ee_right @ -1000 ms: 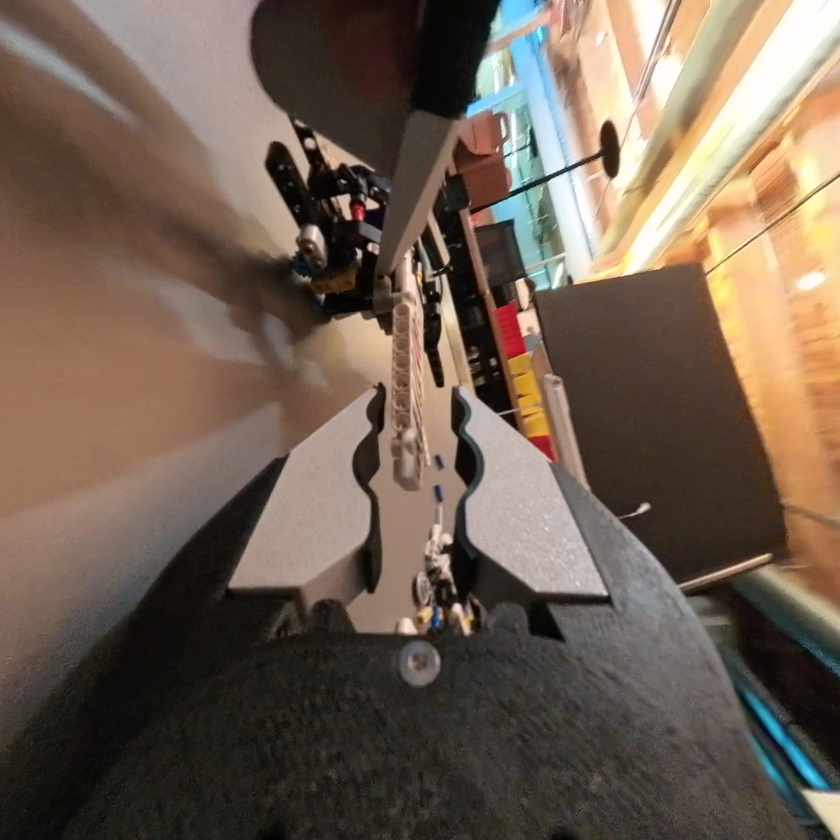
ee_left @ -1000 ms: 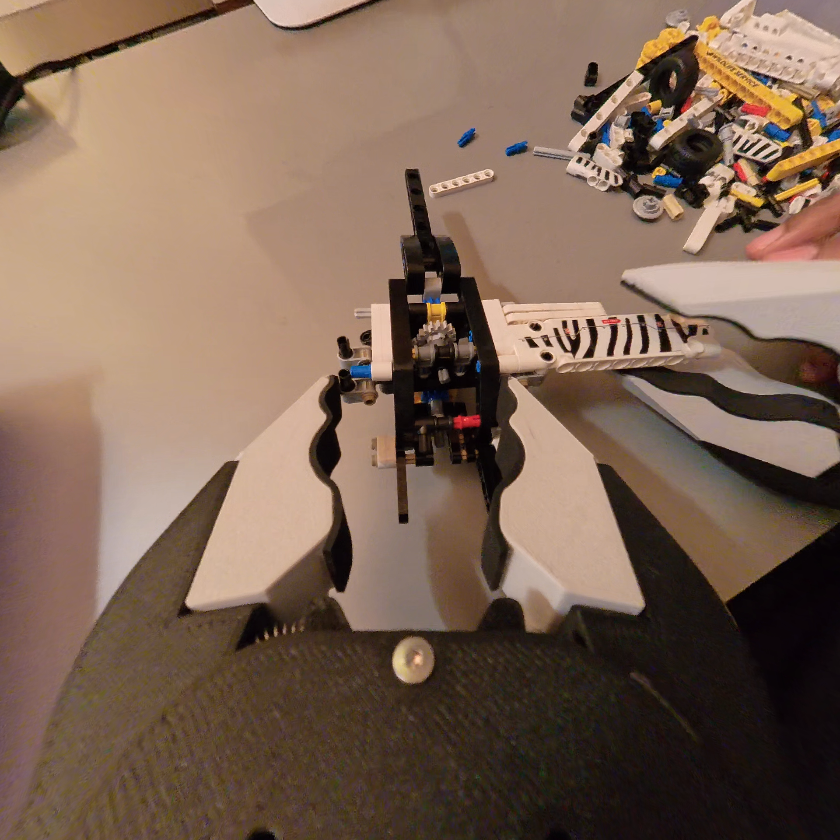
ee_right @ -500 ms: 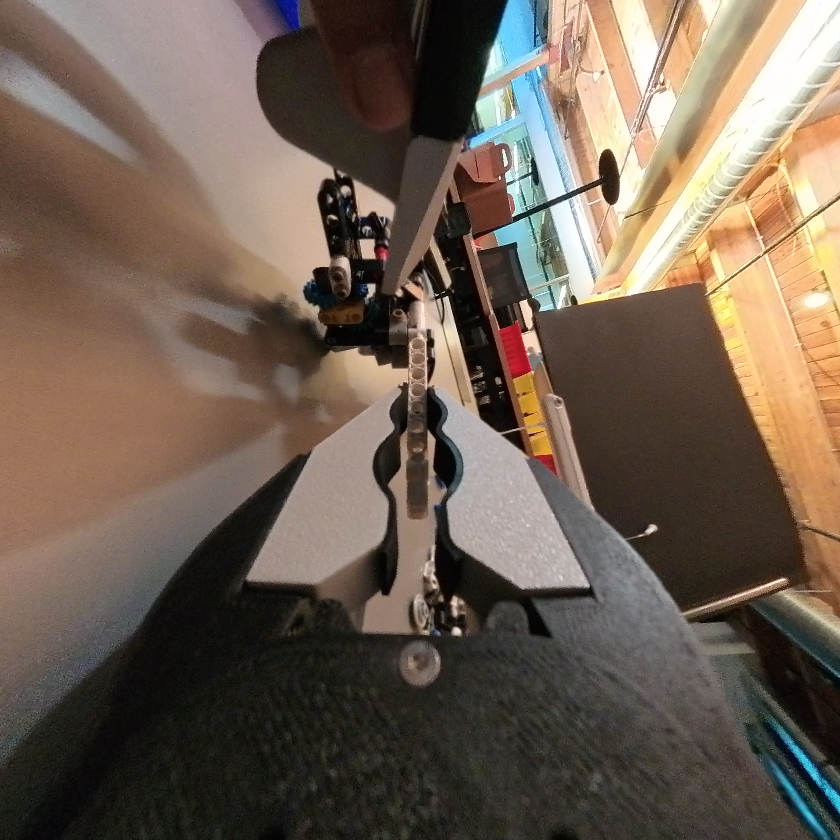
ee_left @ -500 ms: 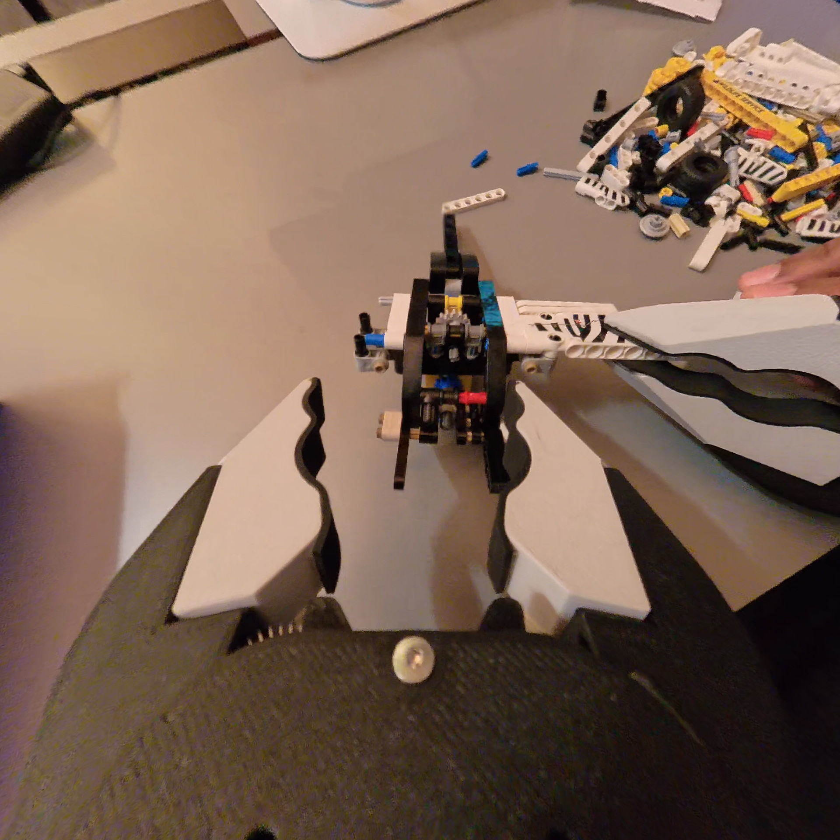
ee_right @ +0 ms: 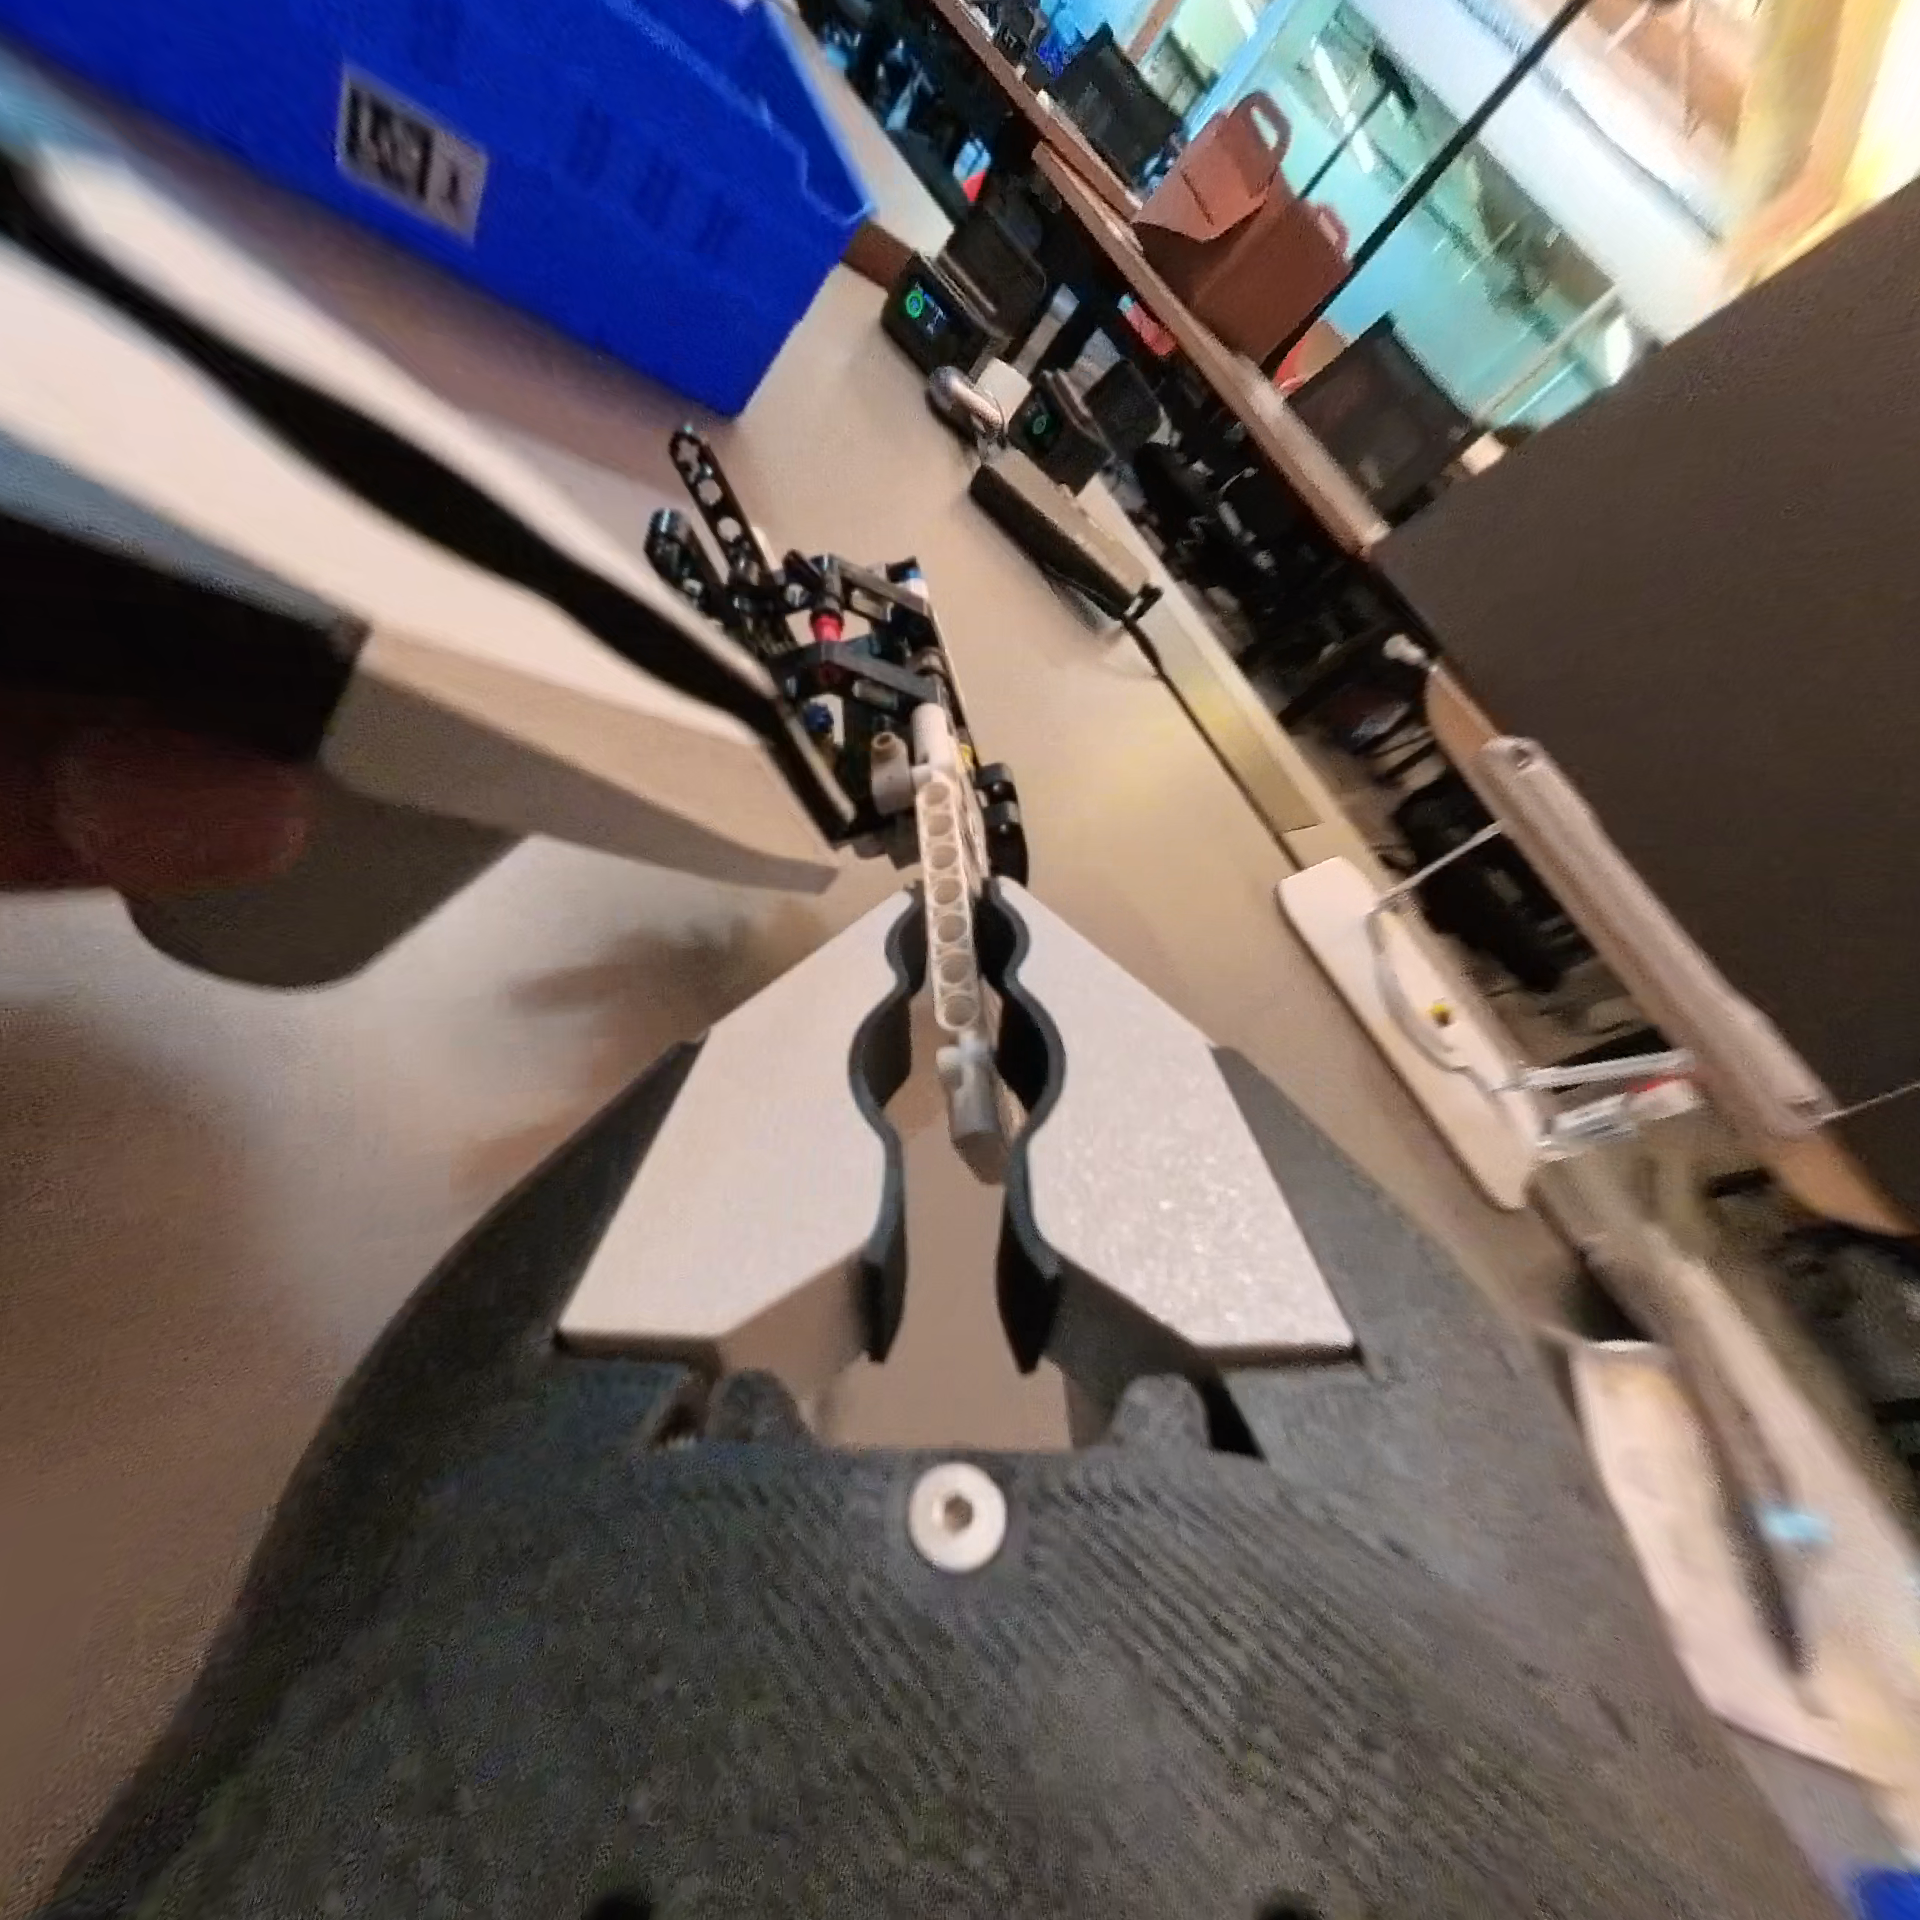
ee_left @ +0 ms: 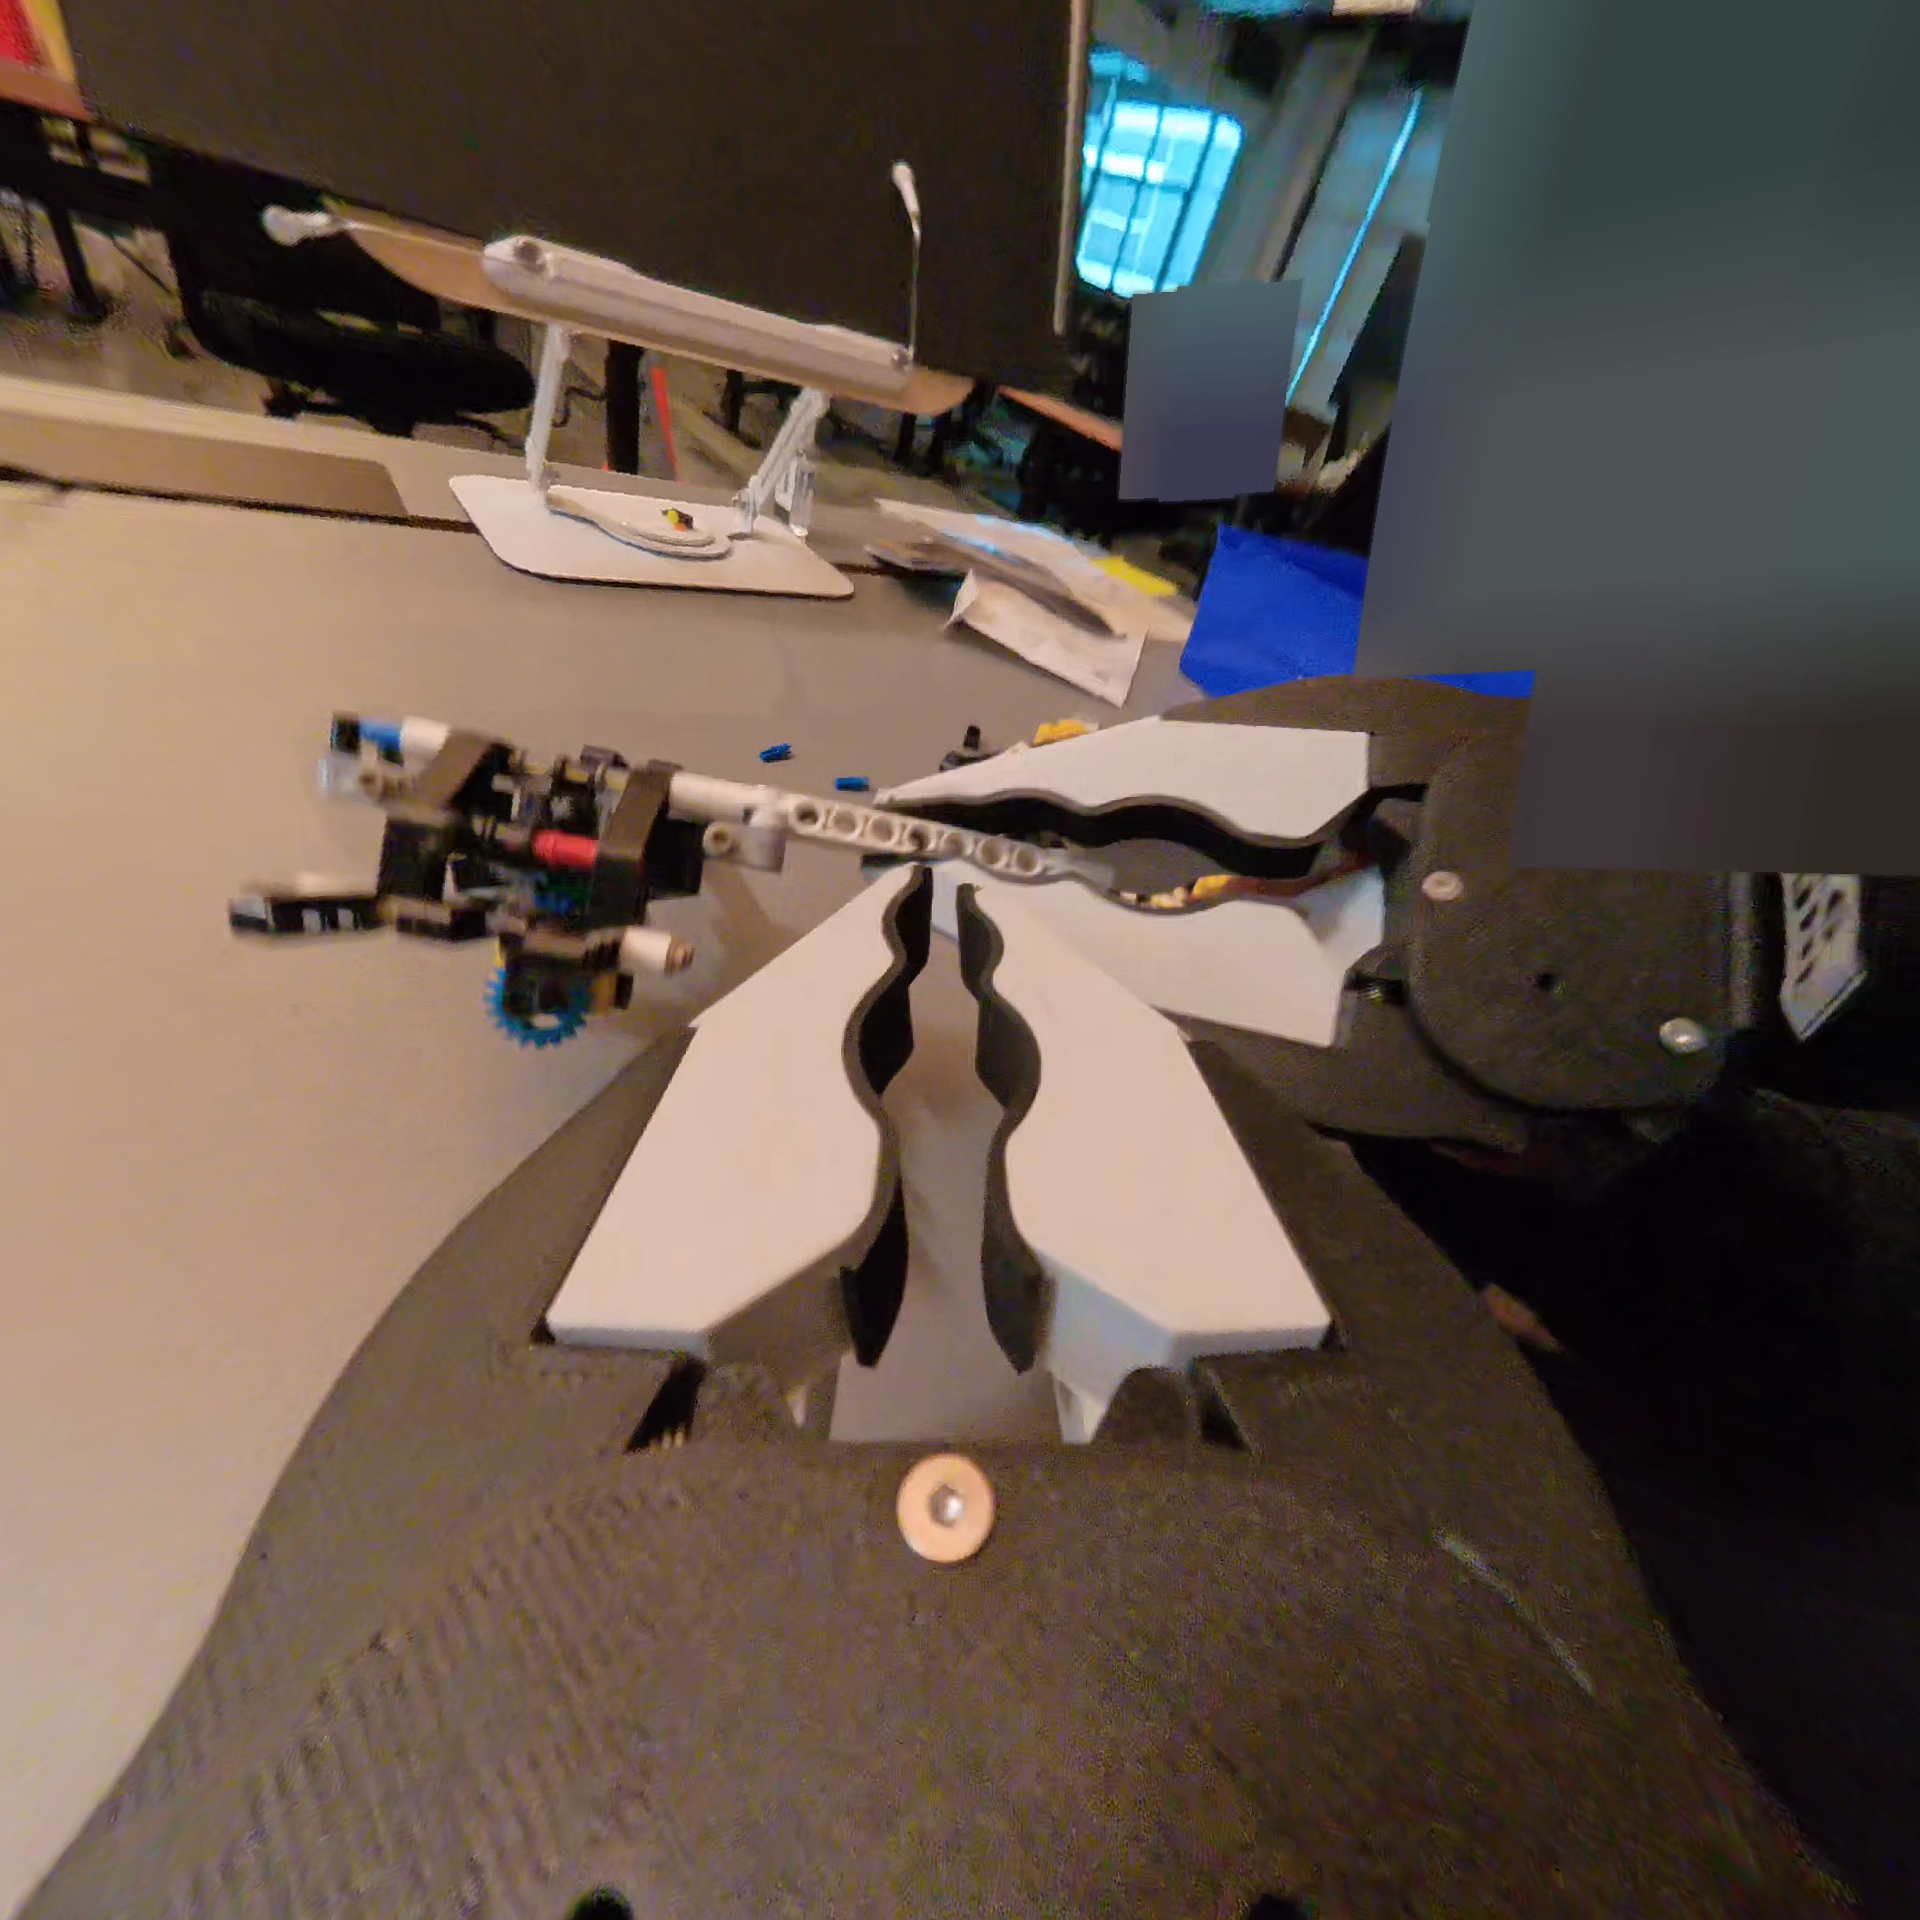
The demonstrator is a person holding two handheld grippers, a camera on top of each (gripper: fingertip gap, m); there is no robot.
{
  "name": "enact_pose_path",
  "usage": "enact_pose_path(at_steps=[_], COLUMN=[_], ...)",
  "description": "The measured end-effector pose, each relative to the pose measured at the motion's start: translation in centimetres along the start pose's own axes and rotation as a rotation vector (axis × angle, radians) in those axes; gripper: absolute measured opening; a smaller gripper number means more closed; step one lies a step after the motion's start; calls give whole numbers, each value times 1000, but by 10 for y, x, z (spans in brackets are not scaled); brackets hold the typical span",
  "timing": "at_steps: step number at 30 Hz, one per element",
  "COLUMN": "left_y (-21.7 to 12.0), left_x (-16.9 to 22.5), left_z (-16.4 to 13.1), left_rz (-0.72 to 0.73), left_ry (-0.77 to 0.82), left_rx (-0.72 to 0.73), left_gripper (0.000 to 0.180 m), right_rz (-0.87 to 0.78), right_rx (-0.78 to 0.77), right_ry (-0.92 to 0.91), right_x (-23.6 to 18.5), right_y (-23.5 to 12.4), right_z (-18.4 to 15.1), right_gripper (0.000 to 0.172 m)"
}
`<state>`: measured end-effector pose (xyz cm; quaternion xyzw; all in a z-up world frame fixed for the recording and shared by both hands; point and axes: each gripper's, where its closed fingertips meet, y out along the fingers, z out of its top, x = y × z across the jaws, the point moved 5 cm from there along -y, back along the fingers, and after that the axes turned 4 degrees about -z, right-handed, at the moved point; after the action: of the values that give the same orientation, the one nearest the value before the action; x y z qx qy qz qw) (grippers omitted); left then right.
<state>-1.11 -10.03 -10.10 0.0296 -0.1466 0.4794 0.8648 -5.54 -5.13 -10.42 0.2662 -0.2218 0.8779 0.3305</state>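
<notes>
My right gripper (ee_right: 951, 914) is clenched on the white holed beam (ee_right: 951, 935) that juts from a small brick-built model (ee_left: 520, 862); the 2 black pads press the beam from either side near the fingertips, and its grey end piece reaches back between the fingers. The model, black with red, blue and white parts and a blue gear (ee_left: 530, 1013) at its underside, hangs off the far end of that beam, held up above the grey surface (ee_left: 260, 1195), ahead of the right gripper and well to the left in the left wrist view. My left gripper (ee_left: 940, 883) is drawn nearly together on nothing, only a thin slit showing between its wavy pads; its tips sit just beneath the beam, and whether they touch it cannot be told. In the right wrist view the left gripper's fingers (ee_right: 582, 769) reach in from the left, their tips right by the model's black frame. Farther back on the surface lie 2 small blue pins (ee_left: 774, 752), a white stand base (ee_left: 665, 551), some papers (ee_left: 1049, 623) and a blue bin (ee_right: 499, 156)
</notes>
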Motion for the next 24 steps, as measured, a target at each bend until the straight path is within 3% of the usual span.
enact_pose_path(at_steps=[3,8,12,18,24], left_y=[4,11,12,14,8], left_x=[-10,-27,-24,-22,0], left_z=[5,20,31,31,29], left_rz=[31,217,215,192,128], left_ry=[-31,152,186,224,457], left_rx=[31,57,118,107,-12], left_gripper=[1,10,19,18,20], right_rz=[70,228,398,397,446], right_rx=[8,74,123,127,80], right_ry=[222,672,1033,1134,1187], right_x=[14,34,39,36,41], right_y=[-1,-1,0,-2,-5], right_z=[11,21,17,4,-12], right_gripper=[8,7,4,4,4])
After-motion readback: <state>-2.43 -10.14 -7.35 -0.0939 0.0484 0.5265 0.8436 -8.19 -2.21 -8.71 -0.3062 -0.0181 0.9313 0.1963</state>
